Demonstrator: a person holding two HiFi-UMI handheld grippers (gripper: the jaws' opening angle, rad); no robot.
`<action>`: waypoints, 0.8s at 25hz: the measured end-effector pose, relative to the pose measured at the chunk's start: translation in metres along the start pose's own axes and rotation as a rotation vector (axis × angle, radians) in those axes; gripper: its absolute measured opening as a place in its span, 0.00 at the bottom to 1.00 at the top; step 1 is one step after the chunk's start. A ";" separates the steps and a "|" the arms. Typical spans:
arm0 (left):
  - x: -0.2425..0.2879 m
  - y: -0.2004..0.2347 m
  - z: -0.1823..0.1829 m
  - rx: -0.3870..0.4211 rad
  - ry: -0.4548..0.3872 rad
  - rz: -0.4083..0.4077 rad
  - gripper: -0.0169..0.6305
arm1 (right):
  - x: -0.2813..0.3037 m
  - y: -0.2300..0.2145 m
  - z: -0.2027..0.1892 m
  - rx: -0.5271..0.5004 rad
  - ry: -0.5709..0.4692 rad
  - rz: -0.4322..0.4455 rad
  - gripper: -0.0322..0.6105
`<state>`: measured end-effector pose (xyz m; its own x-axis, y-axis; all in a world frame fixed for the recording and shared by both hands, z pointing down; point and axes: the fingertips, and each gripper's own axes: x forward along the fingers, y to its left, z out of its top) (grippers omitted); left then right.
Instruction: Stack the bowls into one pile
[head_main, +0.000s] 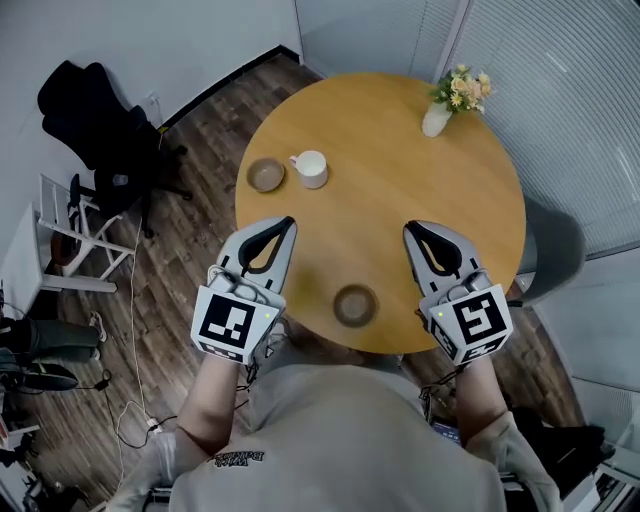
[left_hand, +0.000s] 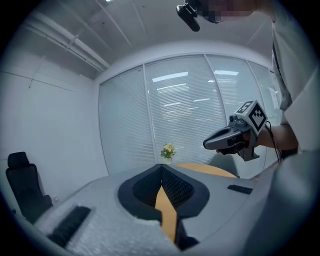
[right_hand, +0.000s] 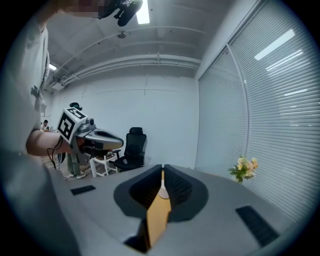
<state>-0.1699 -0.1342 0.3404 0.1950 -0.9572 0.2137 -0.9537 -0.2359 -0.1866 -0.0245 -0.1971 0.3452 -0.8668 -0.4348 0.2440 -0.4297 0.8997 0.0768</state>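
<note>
Table (head_main: 400, 200): a round wooden top is seen from above, with the person at its near edge.
Near bowl (head_main: 355, 305): a brown bowl is set upright just inside the near edge of the table, between the two grippers and touched by neither.
Far bowl (head_main: 266, 175): a second brown bowl is set upright by the left edge of the table, well apart from the near bowl.
Mug (head_main: 311, 169): a white mug is stood just beside the far bowl, on its right, with the handle turned toward that bowl.
Vase (head_main: 437, 120): a small white vase of yellow flowers is placed near the far right edge of the table.
Left gripper (head_main: 288, 226): it is held above the near left edge of the table. In the left gripper view its jaws are seen closed tip to tip, and nothing is gripped between them.
Right gripper (head_main: 411, 229): it is held above the near right part of the table. In the right gripper view its jaws are seen brought together, with only a thin slit left between the pads, and nothing is held.
Office chair (head_main: 95, 120): a black chair is seen on the wooden floor, left of the table.
</note>
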 end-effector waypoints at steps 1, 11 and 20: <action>-0.004 0.012 -0.003 -0.007 -0.005 0.004 0.06 | 0.011 0.007 0.003 -0.002 0.009 0.003 0.11; -0.081 0.113 -0.050 -0.007 -0.024 -0.035 0.06 | 0.086 0.104 0.021 0.006 0.047 -0.059 0.11; -0.135 0.176 -0.060 0.022 -0.026 -0.089 0.06 | 0.120 0.179 0.052 0.002 0.055 -0.121 0.11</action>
<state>-0.3774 -0.0367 0.3360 0.2846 -0.9363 0.2058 -0.9273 -0.3233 -0.1888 -0.2188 -0.0903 0.3376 -0.7934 -0.5372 0.2863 -0.5308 0.8408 0.1066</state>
